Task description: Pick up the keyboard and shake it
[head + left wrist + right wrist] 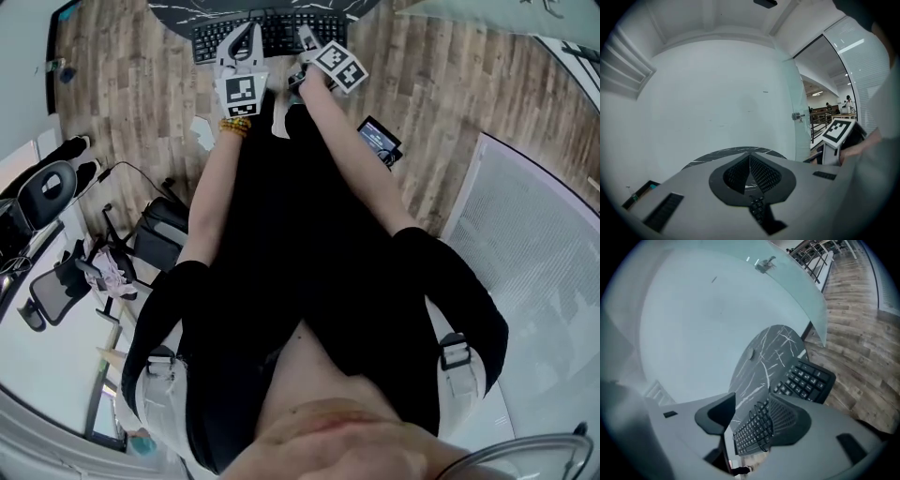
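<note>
**Keyboard at the table edge, both grippers on it**

Dark marble-look round table (764,357) with white veins, pushed up near a plain pale wall (717,93). Wood plank floor (122,94) all round, glass partition (787,282) off to one side. Black office chair (47,192) and a black bag (159,234) over on the left in the head view.

Black full-size keyboard (277,33), keys up, at the near edge of the table, with the number-pad end sticking out past the rim over the floor. Can't tell whether resting on the table or lifted just off it.

Left gripper (750,164): jaws pulled in almost together, pinching the keyboard, with a thin strip of keys showing down in the narrow gap. Right gripper (750,420): rolled well over to one side, jaws apart with the keyboard running between them. One pad right up against the keys, a sliver of table visible between the other pad and the keyboard.
</note>
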The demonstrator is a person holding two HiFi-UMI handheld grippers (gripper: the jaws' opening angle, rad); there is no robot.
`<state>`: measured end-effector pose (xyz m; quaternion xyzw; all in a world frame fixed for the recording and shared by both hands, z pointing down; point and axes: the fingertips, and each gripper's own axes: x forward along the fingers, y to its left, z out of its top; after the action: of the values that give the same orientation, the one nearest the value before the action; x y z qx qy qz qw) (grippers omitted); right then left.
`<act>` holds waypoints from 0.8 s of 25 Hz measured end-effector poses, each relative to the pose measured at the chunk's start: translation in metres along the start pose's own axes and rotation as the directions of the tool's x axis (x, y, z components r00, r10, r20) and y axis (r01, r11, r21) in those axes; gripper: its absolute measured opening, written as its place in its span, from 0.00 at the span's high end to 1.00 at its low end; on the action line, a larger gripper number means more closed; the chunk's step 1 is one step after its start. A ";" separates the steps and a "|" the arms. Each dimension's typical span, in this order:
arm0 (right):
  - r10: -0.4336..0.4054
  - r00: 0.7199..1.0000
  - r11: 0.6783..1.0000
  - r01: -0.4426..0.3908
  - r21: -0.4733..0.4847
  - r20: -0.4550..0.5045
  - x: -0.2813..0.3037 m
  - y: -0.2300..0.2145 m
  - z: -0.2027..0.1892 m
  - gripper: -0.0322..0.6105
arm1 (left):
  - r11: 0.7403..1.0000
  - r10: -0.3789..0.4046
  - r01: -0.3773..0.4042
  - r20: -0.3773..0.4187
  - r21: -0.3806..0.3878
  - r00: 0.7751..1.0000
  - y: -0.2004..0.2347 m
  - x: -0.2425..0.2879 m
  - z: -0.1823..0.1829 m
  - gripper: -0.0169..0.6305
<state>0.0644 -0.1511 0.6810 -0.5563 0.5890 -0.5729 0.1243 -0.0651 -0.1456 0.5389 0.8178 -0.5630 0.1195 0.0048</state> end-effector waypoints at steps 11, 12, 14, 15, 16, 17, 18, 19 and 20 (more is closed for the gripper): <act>0.337 0.937 0.816 -0.240 -0.525 0.095 -0.061 0.117 0.013 0.70 | 0.998 -0.045 0.042 0.076 0.036 0.996 0.006 -0.020 0.037 0.95; 0.356 0.930 0.764 -0.231 -0.602 0.095 -0.068 0.128 0.010 0.72 | 0.998 -0.046 0.043 0.088 0.037 0.995 0.007 -0.024 0.042 0.95; 0.386 0.917 0.648 -0.195 -0.736 0.097 -0.083 0.151 0.002 0.74 | 0.999 -0.039 0.036 0.113 0.028 0.993 0.013 -0.035 0.052 0.95; 0.399 0.912 0.591 -0.174 -0.788 0.098 -0.091 0.162 -0.004 0.75 | 0.999 -0.031 0.028 0.126 0.019 0.992 0.017 -0.043 0.057 0.95; 0.410 0.907 0.538 -0.153 -0.829 0.098 -0.099 0.172 -0.011 0.77 | 1.000 -0.024 0.022 0.137 0.013 0.990 0.019 -0.050 0.061 0.95; 0.417 0.904 0.493 -0.135 -0.859 0.097 -0.106 0.179 -0.017 0.77 | 1.000 -0.021 0.020 0.146 0.011 0.989 0.020 -0.057 0.064 0.95; 0.421 0.902 0.459 -0.121 -0.880 0.096 -0.112 0.185 -0.024 0.77 | 1.000 -0.024 0.022 0.153 0.013 0.988 0.020 -0.064 0.065 0.95; 0.424 0.901 0.432 -0.110 -0.895 0.094 -0.119 0.188 -0.030 0.77 | 1.000 -0.029 0.026 0.157 0.018 0.987 0.018 -0.071 0.066 0.95; 0.425 0.900 0.413 -0.103 -0.905 0.092 -0.125 0.190 -0.036 0.78 | 0.999 -0.033 0.030 0.159 0.020 0.987 0.016 -0.078 0.065 0.95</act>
<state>-0.0180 -0.0841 0.4762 -0.5189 0.8526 -0.0616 -0.0021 -0.0935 -0.0887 0.4584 0.8334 -0.5476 0.0588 -0.0455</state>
